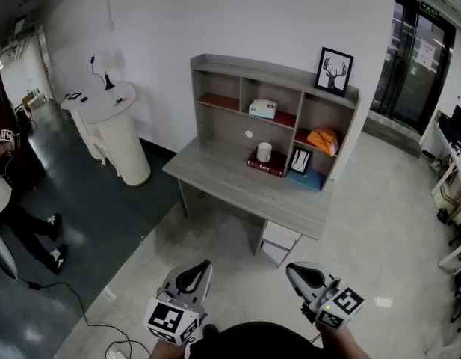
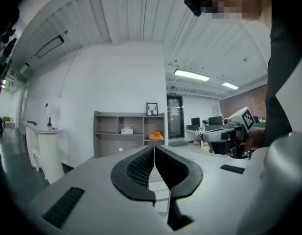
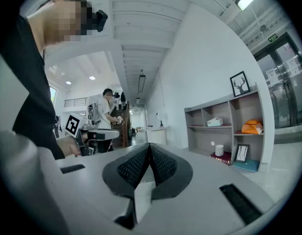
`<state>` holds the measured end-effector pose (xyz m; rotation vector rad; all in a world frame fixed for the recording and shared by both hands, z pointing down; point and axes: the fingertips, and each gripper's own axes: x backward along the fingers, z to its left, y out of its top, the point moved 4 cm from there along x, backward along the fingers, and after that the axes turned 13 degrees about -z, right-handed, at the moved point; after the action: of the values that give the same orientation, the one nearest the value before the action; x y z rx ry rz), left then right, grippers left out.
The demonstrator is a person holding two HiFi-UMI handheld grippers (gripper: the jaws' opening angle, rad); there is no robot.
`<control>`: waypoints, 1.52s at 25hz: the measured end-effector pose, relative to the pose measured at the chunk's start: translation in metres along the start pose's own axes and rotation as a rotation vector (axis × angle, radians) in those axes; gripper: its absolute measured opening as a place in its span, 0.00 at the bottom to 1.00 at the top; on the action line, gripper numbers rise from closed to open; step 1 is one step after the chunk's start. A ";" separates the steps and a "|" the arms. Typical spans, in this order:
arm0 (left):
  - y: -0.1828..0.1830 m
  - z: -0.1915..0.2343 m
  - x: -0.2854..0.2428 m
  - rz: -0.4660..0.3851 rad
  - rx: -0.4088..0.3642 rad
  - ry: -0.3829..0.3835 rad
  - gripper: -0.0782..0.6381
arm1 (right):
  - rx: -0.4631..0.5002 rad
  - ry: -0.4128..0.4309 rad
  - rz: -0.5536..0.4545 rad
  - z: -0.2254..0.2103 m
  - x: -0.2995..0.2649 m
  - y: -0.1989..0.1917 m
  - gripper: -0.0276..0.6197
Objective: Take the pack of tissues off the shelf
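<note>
A pale blue-and-white pack of tissues sits in the middle upper compartment of the grey shelf unit on the desk. An orange soft bundle lies in the right compartment. My left gripper and right gripper are held level at the bottom of the head view, well short of the desk. Both are shut with nothing between their jaws.
On the desk stand a white cup on a red book and a small frame. A deer picture tops the shelf. Left of the desk are a white pedestal, a person and a floor cable.
</note>
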<state>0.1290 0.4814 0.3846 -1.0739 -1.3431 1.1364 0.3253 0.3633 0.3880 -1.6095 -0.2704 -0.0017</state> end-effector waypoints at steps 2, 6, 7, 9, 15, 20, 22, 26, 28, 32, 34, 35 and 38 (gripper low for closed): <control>0.000 0.000 0.001 -0.001 -0.004 -0.006 0.14 | -0.001 -0.001 -0.003 0.001 -0.001 0.000 0.07; 0.002 0.001 0.006 -0.009 0.001 -0.002 0.14 | 0.001 -0.008 -0.003 0.004 -0.002 0.000 0.07; 0.002 0.002 0.008 -0.010 0.000 -0.001 0.14 | 0.003 -0.009 -0.005 0.004 -0.004 0.000 0.07; 0.003 0.007 0.011 -0.009 -0.005 -0.006 0.14 | 0.001 -0.008 -0.012 0.007 -0.010 0.000 0.07; -0.003 0.031 0.027 0.000 0.014 -0.006 0.14 | -0.016 0.027 -0.007 0.030 -0.036 -0.011 0.07; -0.009 0.061 0.049 0.026 0.020 -0.027 0.14 | -0.048 0.034 -0.022 0.056 -0.073 -0.024 0.07; -0.011 0.074 0.057 0.033 0.017 -0.039 0.14 | -0.063 0.038 -0.040 0.067 -0.087 -0.026 0.07; -0.017 0.098 0.066 0.049 0.032 -0.055 0.14 | -0.105 0.054 -0.092 0.085 -0.106 -0.027 0.07; -0.021 0.105 0.065 0.055 0.047 -0.067 0.14 | -0.107 0.045 -0.086 0.085 -0.111 -0.030 0.07; -0.031 0.116 0.054 0.069 0.053 -0.095 0.14 | -0.120 0.021 -0.069 0.075 -0.124 -0.038 0.08; -0.033 0.125 0.041 0.068 0.054 -0.097 0.14 | -0.133 0.020 -0.068 0.066 -0.133 -0.041 0.08; -0.031 0.128 0.034 0.061 0.054 -0.097 0.14 | -0.139 0.022 -0.066 0.059 -0.137 -0.042 0.08; -0.027 0.137 0.014 0.044 0.039 -0.094 0.14 | -0.155 0.036 -0.078 0.037 -0.156 -0.043 0.08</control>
<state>-0.0089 0.4816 0.4103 -1.0369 -1.3706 1.2536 0.1607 0.3743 0.4020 -1.7501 -0.3107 -0.1137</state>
